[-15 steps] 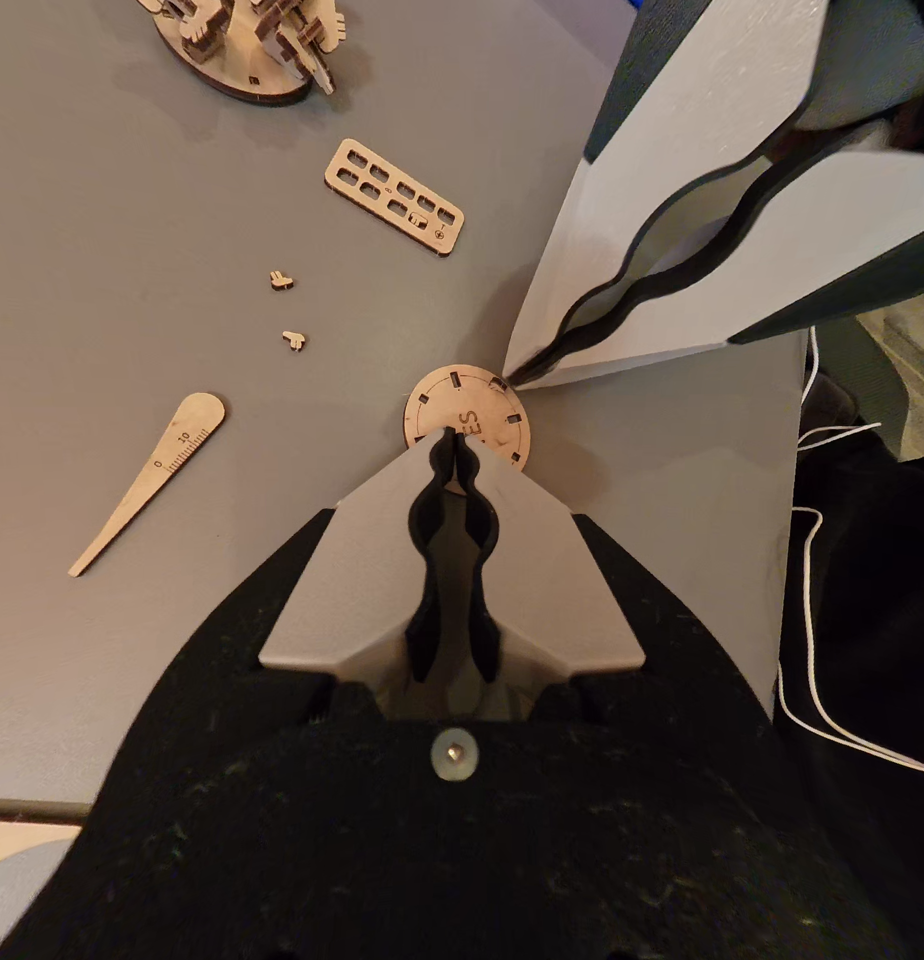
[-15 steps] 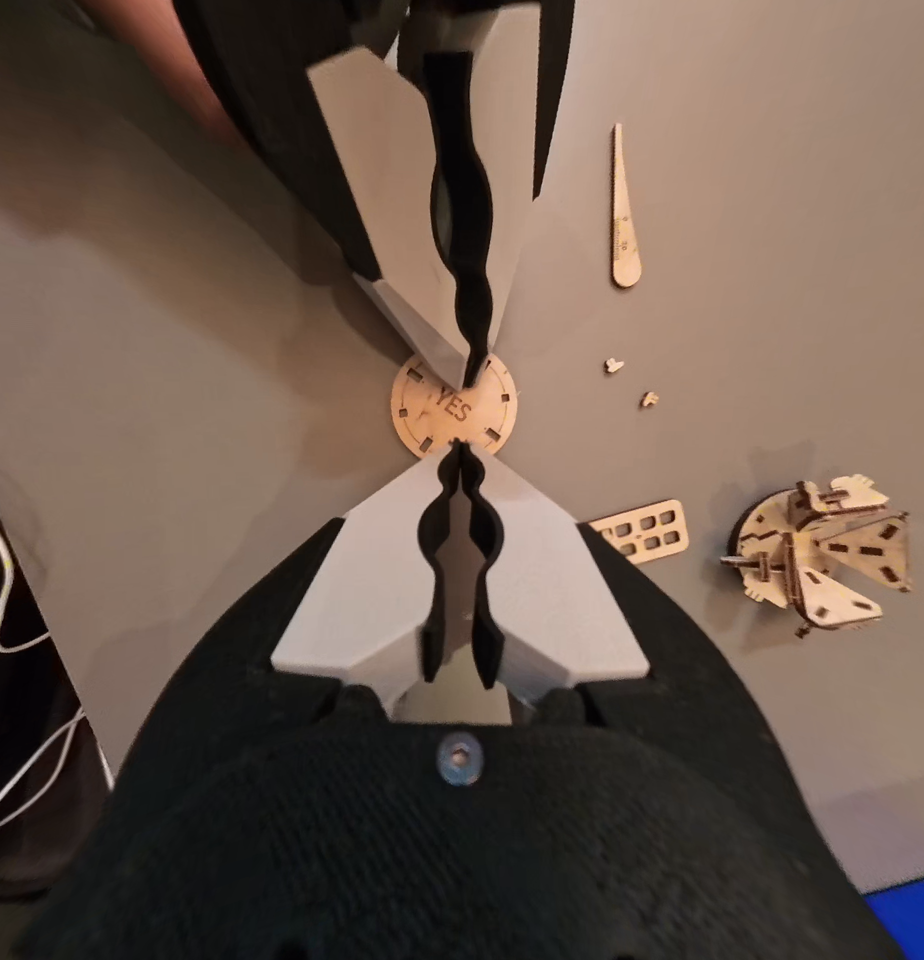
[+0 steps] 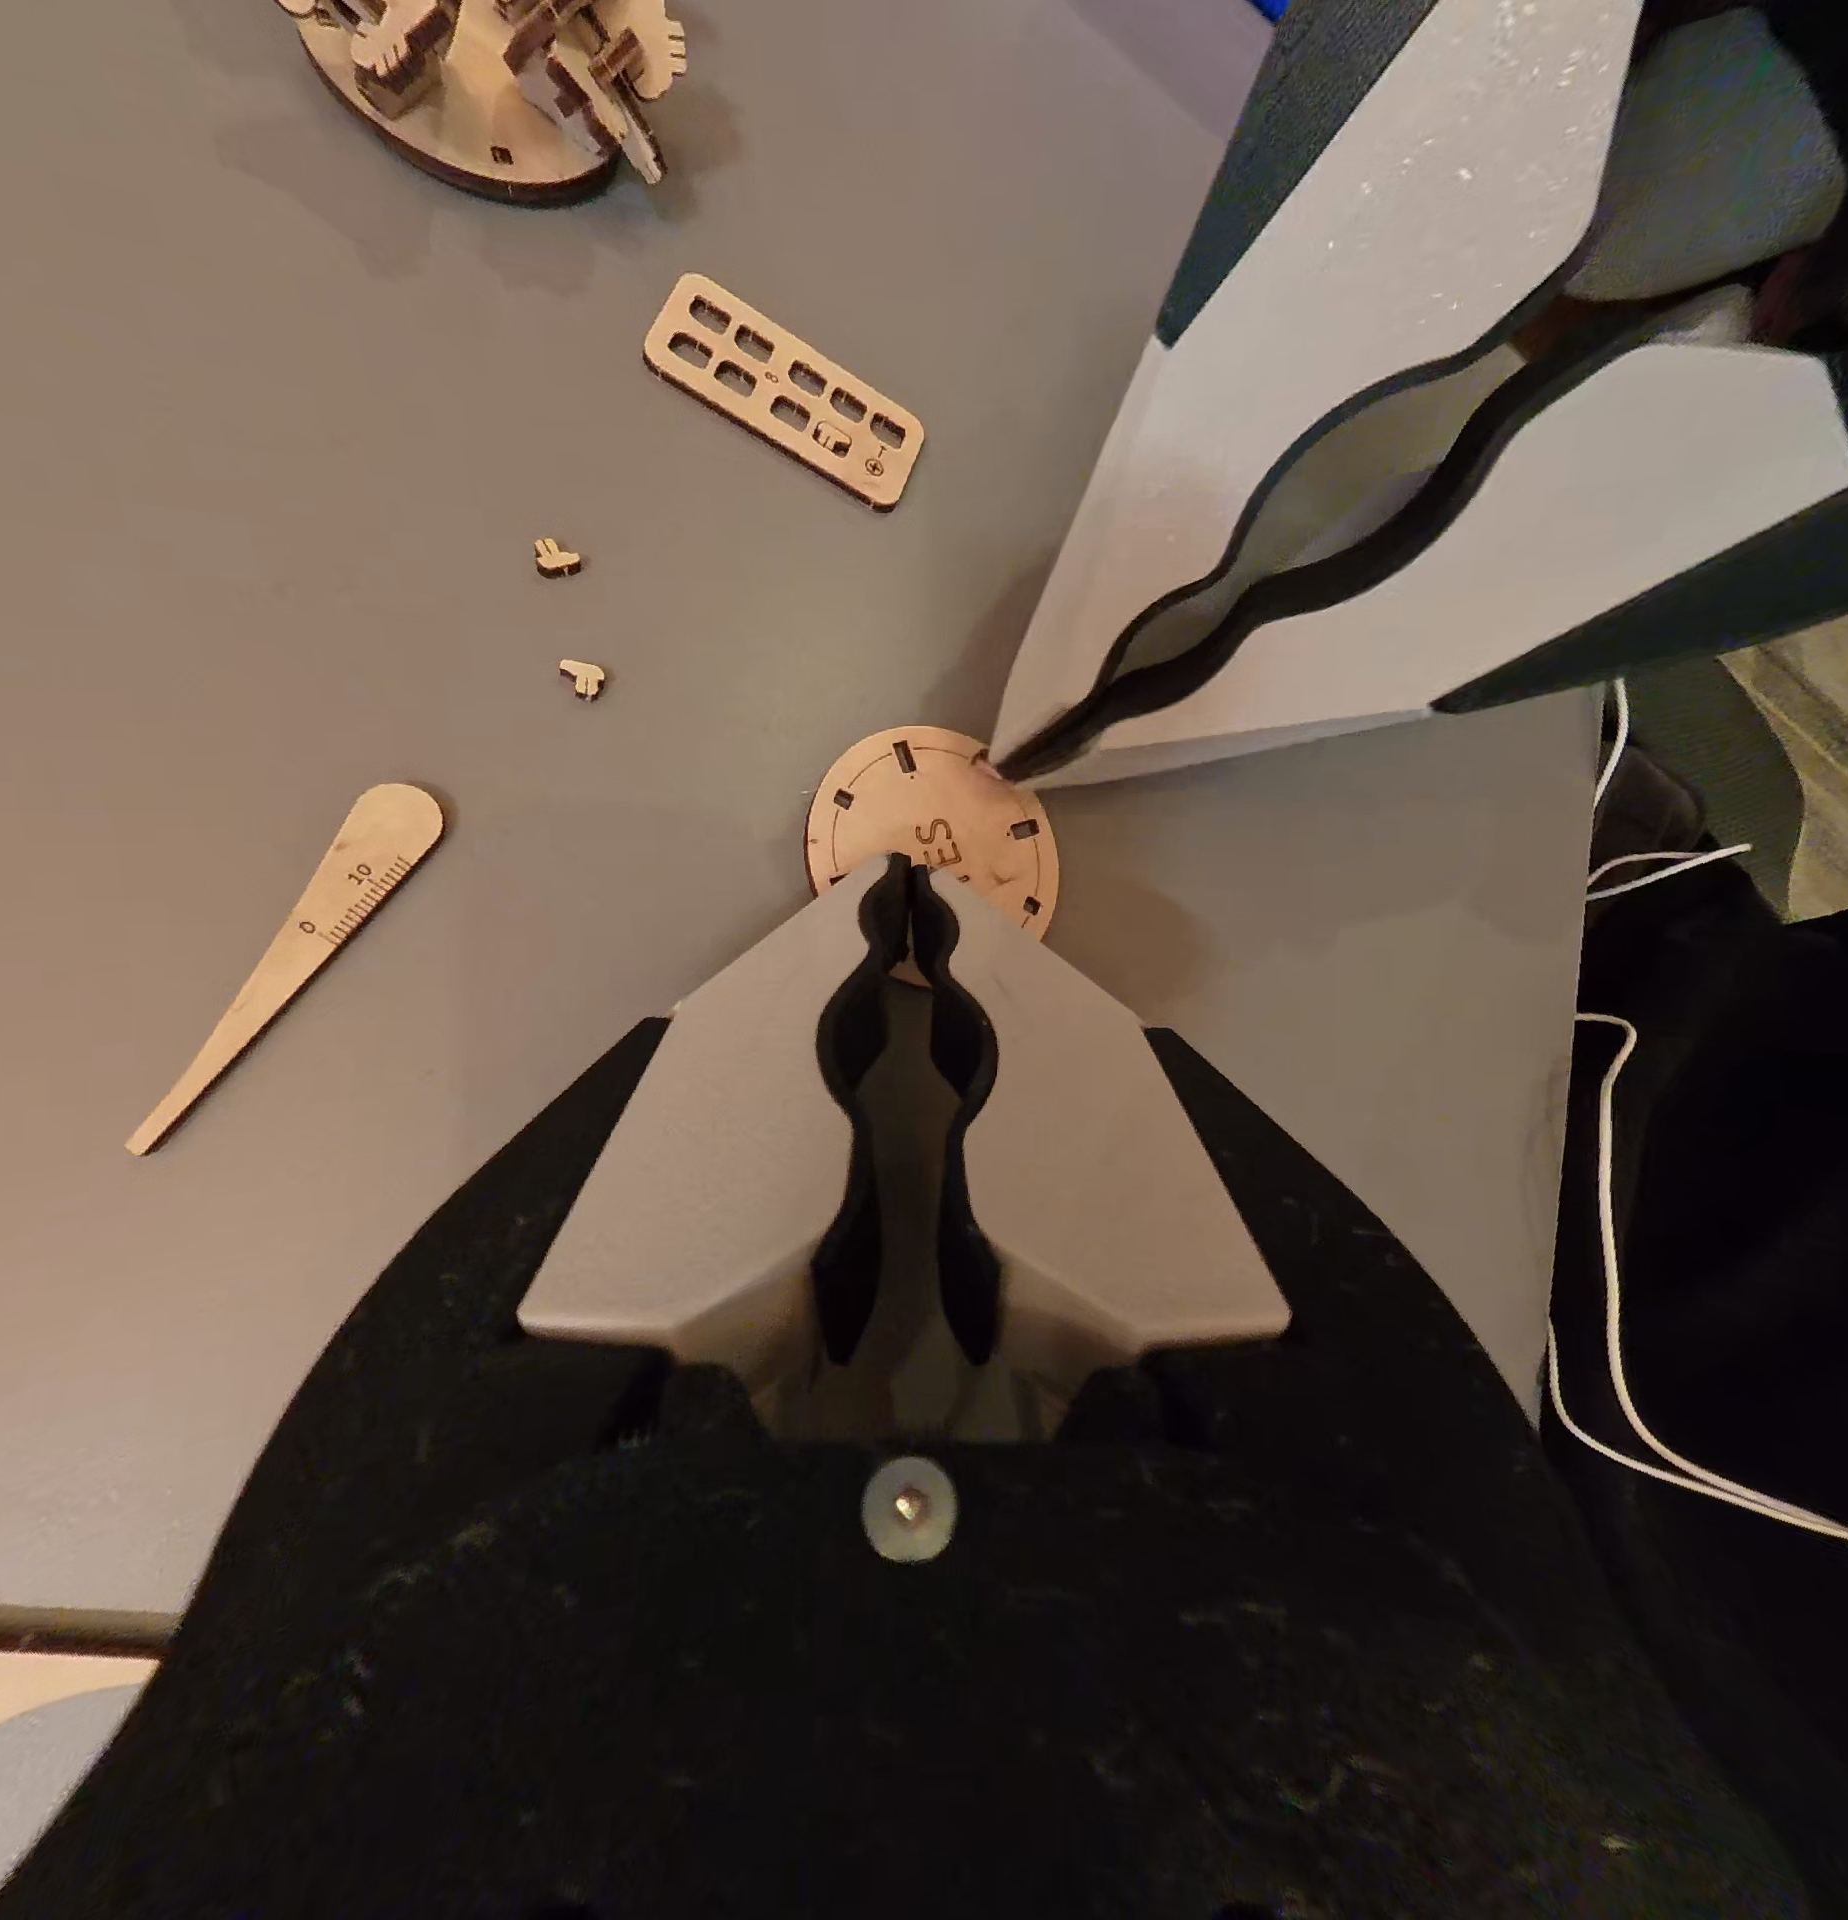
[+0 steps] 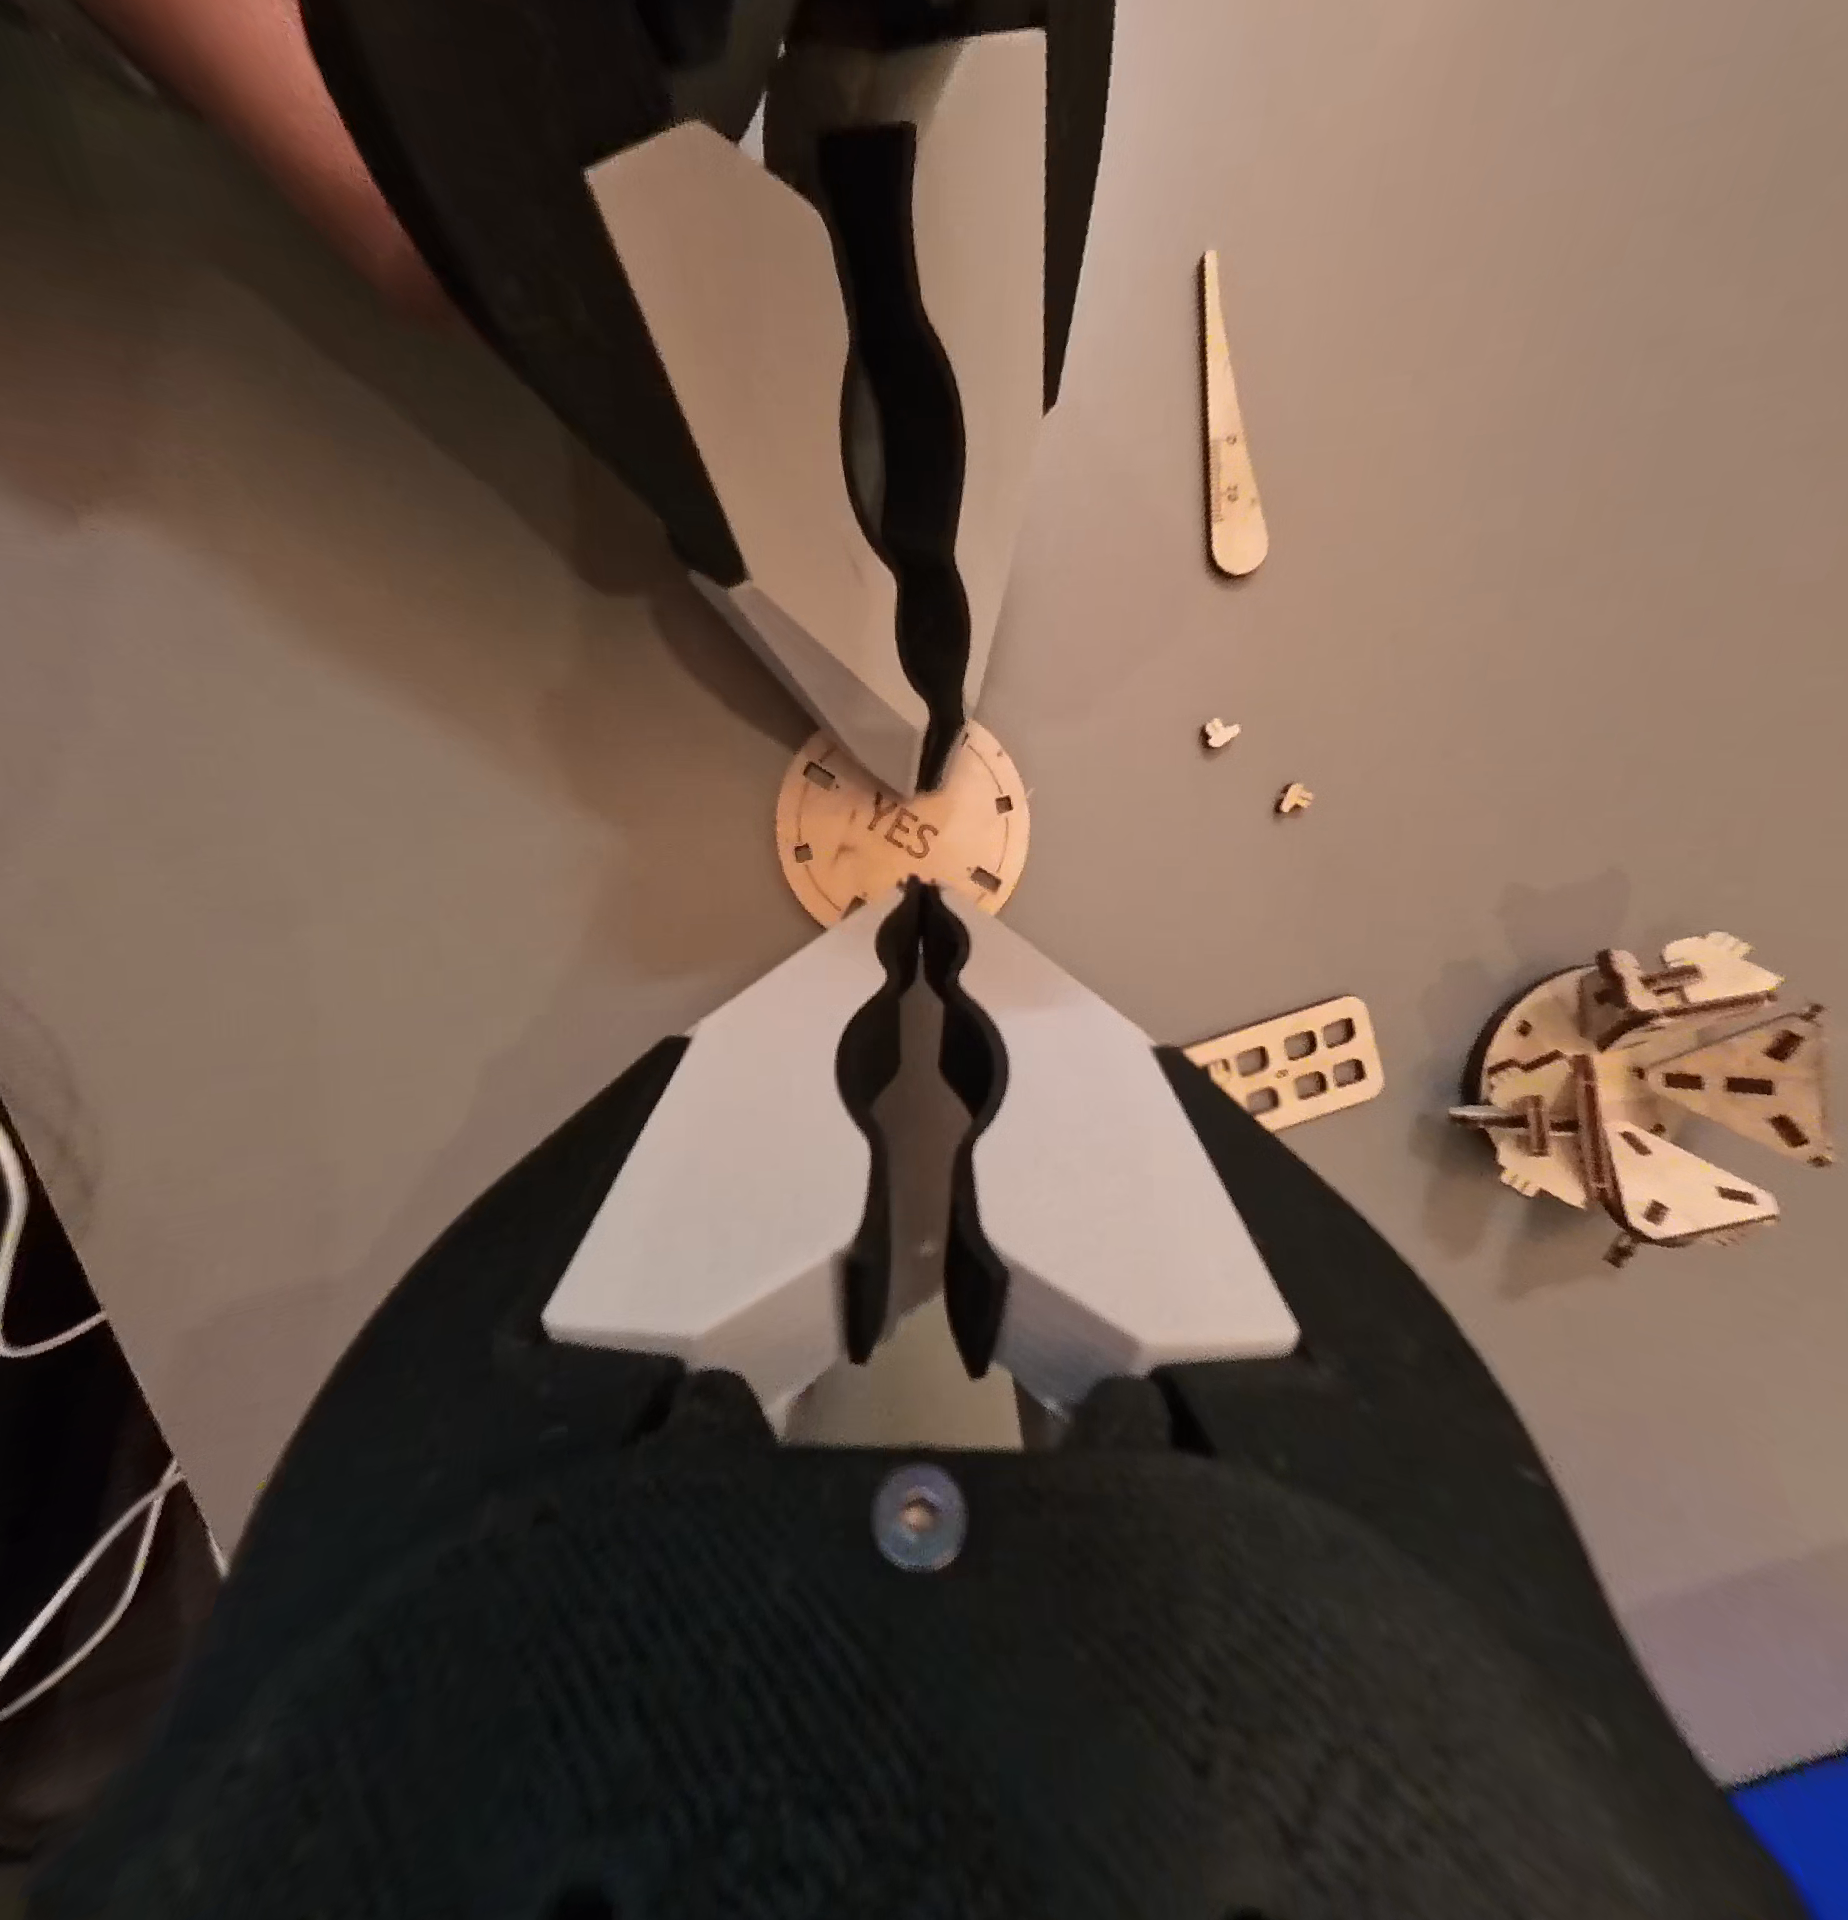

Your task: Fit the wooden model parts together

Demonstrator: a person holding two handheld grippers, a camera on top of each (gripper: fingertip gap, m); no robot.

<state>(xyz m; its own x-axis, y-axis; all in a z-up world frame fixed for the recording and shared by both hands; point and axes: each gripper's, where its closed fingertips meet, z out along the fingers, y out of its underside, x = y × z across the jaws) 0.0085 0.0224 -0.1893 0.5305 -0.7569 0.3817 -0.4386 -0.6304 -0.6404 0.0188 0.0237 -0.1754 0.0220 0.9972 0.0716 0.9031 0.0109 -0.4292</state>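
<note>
A round wooden disc (image 3: 930,800) with small slots and engraved letters lies flat on the grey table (image 3: 276,416). My left gripper (image 3: 904,868) is shut, with nothing between its pads, and its tips rest on the near part of the disc. My right gripper (image 3: 1003,767) comes in from the upper right, also shut, with its tips on the disc's far rim. In the right wrist view the disc (image 4: 878,842) lies between my right gripper (image 4: 915,888) below and my left gripper (image 4: 935,779) above. Neither gripper holds the disc.
A tapered wooden scale piece (image 3: 296,956), two tiny wooden bits (image 3: 556,558) (image 3: 584,677), a slotted wooden rectangle (image 3: 785,390) and an assembled wooden model (image 3: 504,83) lie to the left. The table edge (image 3: 1564,1039) and white cables (image 3: 1616,1351) are to the right. My left and right fingertips are right by each other. My right tips are roughly 9 centimetres from the slotted wooden rectangle (image 3: 785,390). It turns up in the right wrist view (image 4: 1269,1070) as well.
Nearly nothing: both shut grippers keep their tips on the disc, and the right one has shifted very slightly.
</note>
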